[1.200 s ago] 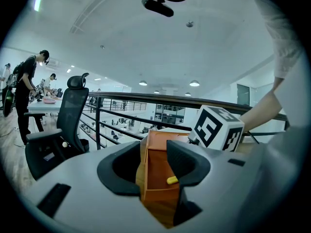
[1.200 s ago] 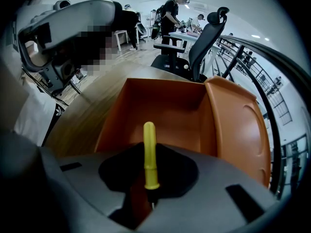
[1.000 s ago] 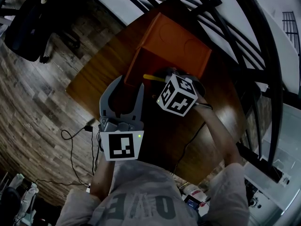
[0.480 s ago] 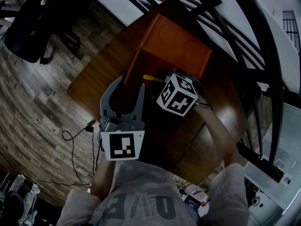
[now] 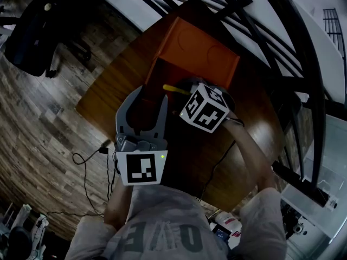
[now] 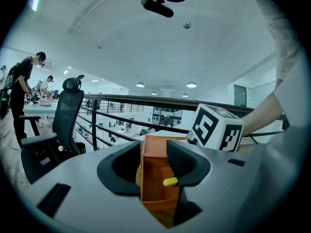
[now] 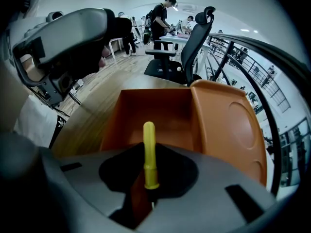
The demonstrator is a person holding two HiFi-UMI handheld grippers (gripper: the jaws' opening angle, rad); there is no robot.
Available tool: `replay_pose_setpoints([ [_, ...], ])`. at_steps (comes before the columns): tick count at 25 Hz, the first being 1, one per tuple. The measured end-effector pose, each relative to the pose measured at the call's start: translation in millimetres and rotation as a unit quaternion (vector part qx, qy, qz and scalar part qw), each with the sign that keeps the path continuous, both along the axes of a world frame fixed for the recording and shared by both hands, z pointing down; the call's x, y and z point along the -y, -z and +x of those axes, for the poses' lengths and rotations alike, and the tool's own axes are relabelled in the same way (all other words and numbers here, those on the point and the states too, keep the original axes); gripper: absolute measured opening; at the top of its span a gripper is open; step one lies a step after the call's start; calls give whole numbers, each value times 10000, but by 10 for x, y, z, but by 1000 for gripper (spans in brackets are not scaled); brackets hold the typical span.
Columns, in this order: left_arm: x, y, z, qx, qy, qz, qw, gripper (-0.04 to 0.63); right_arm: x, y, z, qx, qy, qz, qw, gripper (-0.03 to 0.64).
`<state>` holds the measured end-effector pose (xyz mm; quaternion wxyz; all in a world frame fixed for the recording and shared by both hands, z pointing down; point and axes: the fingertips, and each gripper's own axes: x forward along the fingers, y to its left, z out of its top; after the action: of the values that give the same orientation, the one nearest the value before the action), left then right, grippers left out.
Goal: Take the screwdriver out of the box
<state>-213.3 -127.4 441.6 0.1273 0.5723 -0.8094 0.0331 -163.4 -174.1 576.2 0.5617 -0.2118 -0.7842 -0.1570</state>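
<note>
An orange box (image 5: 201, 52) stands open on the wooden table (image 5: 108, 93), its lid tipped back. My right gripper (image 5: 187, 92) points steeply down into it, shut on the yellow screwdriver (image 5: 173, 89). In the right gripper view the yellow handle (image 7: 148, 147) sticks up from between the shut jaws of the right gripper (image 7: 148, 181), above the box's floor (image 7: 146, 111). My left gripper (image 5: 146, 101) stands open at the box's near left corner. In the left gripper view, the box (image 6: 155, 171) and the handle's end (image 6: 170, 181) show in the left gripper's (image 6: 154, 165) gap.
A black cable (image 5: 217, 167) runs over the table toward its near edge. A dark railing (image 5: 255, 31) passes right behind the box. An office chair (image 5: 30, 34) stands on the wooden floor at the left, and people work at desks (image 7: 167, 13) farther off.
The right gripper's marker cube has tilted a little; the screwdriver and the left gripper stay where they were.
</note>
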Motion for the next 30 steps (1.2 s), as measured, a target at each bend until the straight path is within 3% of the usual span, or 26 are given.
replay_pose_setpoints([
  [11, 154, 450, 6, 418, -150, 267, 9987, 163, 100, 779, -120, 1058, -540, 50, 9929, 81],
  [15, 215, 675, 38, 651, -212, 440, 9967, 163, 108, 1165, -102, 1605, -742, 161, 9841, 81],
  [18, 237, 907, 19, 592, -167, 712, 9956, 163, 145, 1496, -73, 2114, -1047, 250, 9714, 81],
  [23, 402, 1324, 150, 965, -481, 1023, 9889, 163, 308, 2068, 156, 3158, -1870, 352, 9295, 81],
  [30, 604, 1835, 728, 1197, -1258, 1338, 9757, 163, 431, 3016, 787, 4510, -2931, 809, 8392, 81],
])
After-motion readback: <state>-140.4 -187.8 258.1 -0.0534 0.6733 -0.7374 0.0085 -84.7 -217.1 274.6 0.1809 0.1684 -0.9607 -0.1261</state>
